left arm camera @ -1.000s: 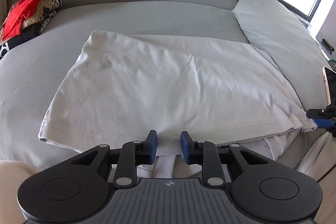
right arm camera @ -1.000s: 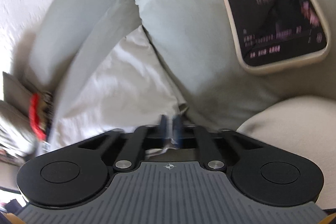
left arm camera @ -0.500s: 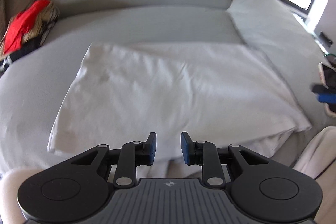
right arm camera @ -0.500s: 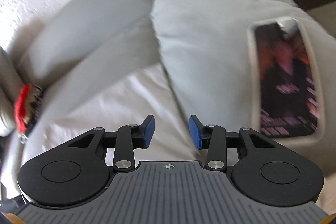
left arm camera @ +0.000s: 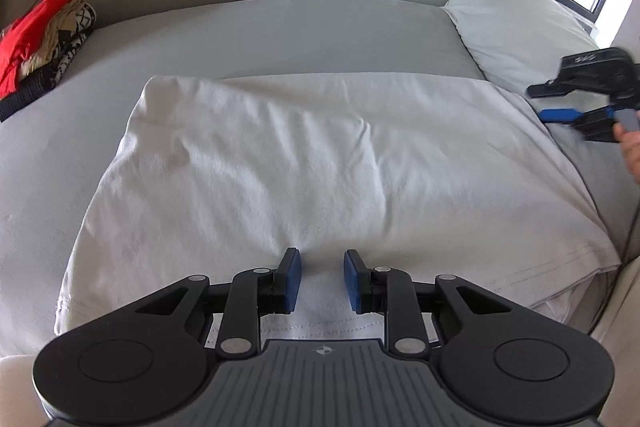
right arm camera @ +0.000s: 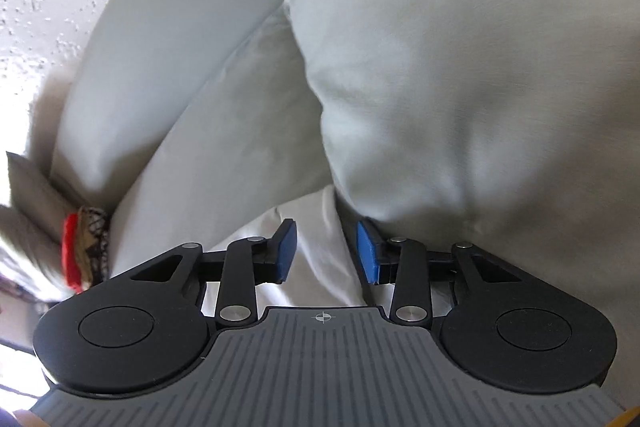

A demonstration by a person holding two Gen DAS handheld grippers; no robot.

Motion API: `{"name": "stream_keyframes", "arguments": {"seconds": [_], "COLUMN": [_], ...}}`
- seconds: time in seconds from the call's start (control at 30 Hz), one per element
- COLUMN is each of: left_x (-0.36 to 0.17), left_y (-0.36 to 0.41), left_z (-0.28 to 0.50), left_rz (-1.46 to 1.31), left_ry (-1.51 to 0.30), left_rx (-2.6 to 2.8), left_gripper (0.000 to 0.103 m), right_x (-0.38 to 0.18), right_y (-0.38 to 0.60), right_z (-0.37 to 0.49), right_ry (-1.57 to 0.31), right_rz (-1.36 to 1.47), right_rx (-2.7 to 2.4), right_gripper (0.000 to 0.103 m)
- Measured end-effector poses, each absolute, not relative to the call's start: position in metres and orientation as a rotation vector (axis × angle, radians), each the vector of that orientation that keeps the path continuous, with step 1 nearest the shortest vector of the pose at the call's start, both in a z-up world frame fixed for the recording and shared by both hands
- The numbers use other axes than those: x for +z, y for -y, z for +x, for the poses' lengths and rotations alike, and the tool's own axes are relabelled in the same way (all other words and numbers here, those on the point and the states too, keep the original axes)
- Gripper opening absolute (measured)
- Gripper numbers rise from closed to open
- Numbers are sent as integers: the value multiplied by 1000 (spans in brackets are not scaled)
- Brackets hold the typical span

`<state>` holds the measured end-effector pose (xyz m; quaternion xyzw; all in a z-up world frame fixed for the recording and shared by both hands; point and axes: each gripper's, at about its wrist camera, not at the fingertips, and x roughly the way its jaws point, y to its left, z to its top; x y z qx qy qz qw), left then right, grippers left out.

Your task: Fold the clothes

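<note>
Both tools stand spread and empty, left tool over the soft, light white cotton shirt; right tool, jaws closing, by its edge; corners give the best hold.

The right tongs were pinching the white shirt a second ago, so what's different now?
The right tongs let go of the white shirt, swung to its far corner and are closing again, gripping nothing. The left tongs stayed open; the shirt stayed flat on the sofa.
</note>
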<state>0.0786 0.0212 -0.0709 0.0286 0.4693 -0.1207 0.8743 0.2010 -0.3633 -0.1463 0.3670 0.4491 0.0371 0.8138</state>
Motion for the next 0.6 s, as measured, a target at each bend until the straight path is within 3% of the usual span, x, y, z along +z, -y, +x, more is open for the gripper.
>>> {"name": "stream_keyframes", "arguments": {"seconds": [0.23, 0.6], "left_x": [-69, -68], "left_y": [-21, -20], "left_z": [80, 80], "left_rz": [56, 58], "left_ry": [-990, -993], "left_rx": [-253, -248], "left_gripper": [24, 24], "right_x": [-162, -179], "right_y": [373, 355], "right_z": [205, 224], "right_ry": [-951, -944], "right_rz": [908, 981], "right_rx": [216, 237], "right_gripper": [30, 33]}}
